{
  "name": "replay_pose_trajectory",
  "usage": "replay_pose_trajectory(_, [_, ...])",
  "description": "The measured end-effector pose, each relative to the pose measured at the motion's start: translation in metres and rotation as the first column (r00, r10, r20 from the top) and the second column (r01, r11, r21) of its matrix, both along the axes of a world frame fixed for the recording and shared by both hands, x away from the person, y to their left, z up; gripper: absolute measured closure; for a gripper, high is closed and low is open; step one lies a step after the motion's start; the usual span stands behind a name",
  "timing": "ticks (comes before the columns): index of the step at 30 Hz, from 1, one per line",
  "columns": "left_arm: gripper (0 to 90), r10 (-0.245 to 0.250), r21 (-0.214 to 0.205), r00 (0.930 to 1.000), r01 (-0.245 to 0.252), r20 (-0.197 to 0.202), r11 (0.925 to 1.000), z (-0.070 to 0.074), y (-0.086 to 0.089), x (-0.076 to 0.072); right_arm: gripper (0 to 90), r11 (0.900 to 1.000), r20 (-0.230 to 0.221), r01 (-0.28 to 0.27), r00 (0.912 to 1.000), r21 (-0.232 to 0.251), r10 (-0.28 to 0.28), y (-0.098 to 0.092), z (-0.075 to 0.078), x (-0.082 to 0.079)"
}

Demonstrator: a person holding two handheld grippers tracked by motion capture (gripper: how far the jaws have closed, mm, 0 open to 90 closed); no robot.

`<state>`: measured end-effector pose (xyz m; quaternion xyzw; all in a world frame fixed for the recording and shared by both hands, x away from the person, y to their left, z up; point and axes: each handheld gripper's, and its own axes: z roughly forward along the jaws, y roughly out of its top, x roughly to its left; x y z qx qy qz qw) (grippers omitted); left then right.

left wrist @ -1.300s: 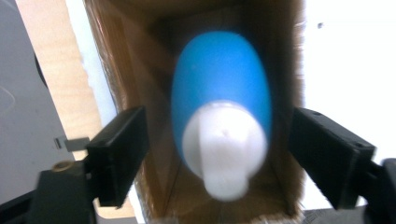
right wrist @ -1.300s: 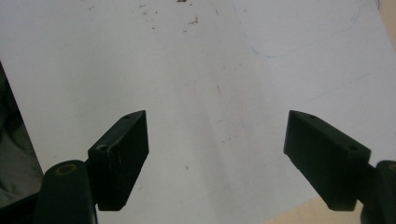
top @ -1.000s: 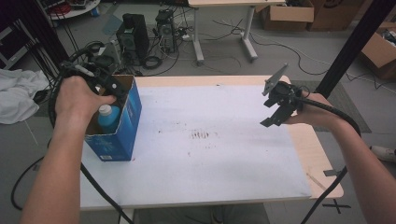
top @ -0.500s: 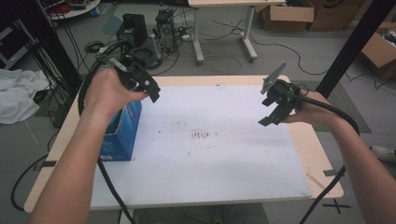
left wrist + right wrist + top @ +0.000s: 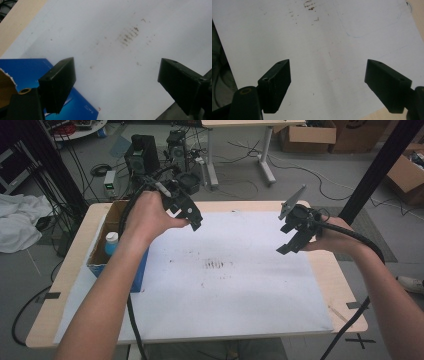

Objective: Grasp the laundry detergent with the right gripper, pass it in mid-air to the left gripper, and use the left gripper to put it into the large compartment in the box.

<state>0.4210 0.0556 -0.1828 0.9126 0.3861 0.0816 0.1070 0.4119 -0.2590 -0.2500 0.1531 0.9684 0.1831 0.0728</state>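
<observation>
The left forearm hides most of the bottle (blue-capped) in the box.

Grey floor strewn with cables, a second white-legged table behind, cardboard boxes at the far right, white cloth heaped left, black post slanting right.

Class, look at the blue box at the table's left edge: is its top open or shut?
Open. In the high view the blue box has its brown flaps raised, and a blue-and-white bottle stands visible inside.
</observation>
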Motion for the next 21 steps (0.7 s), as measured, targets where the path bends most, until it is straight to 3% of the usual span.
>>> replay_pose_trajectory(10, [15.7,-0.022,0.003,0.9998,0.022,0.001,0.9998,-0.001,-0.011,0.001,20.9,1.0,-0.002,0.004,1.0,-0.003,-0.004,-0.002,-0.001,0.0])
replay_pose_trajectory(21, [15.7,-0.019,0.005,0.9998,0.019,-0.002,0.9998,-0.001,-0.01,0.0,20.9,1.0,-0.004,0.004,1.0,-0.005,-0.004,-0.001,-0.002,0.0])
